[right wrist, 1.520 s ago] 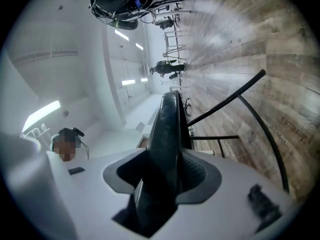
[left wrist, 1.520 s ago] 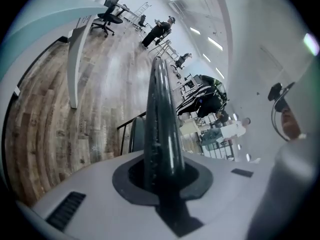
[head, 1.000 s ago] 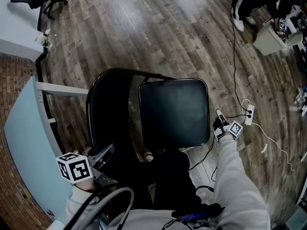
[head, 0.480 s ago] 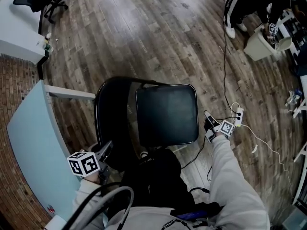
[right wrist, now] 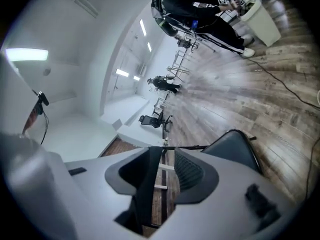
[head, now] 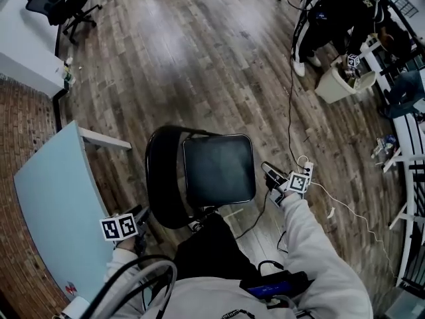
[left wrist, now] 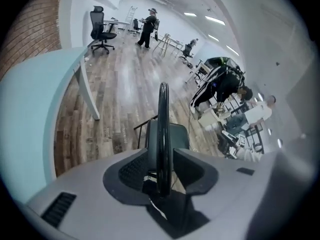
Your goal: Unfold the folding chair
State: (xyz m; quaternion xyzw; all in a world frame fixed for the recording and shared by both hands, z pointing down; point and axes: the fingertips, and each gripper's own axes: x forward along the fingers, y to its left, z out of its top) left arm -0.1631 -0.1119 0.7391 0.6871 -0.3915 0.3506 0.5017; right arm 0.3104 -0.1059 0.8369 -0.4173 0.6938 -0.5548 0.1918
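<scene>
The black folding chair stands unfolded on the wood floor, its seat [head: 219,170] level and its curved backrest [head: 163,178] to the left of it. My left gripper [head: 141,216] is at the backrest's near rim. In the left gripper view that rim [left wrist: 162,119] runs upright between the jaws of the left gripper [left wrist: 162,151]. The jaws are opening, with a gap on each side of the rim. My right gripper [head: 265,171] hangs off the seat's right edge and touches nothing. The right gripper [right wrist: 164,154] is open and empty, with the seat [right wrist: 235,149] to its right.
A pale blue table [head: 53,205] stands close at the left, against a brick wall [head: 20,111]. A power strip [head: 305,168] and its cables lie on the floor right of the chair. A person [head: 325,18] and a bin [head: 335,85] are at the far right, an office chair [head: 56,2] far left.
The view has pulled up and away, so the chair looks smaller. Both grippers have risen with it. The right one has lifted off beside the seat's right edge.
</scene>
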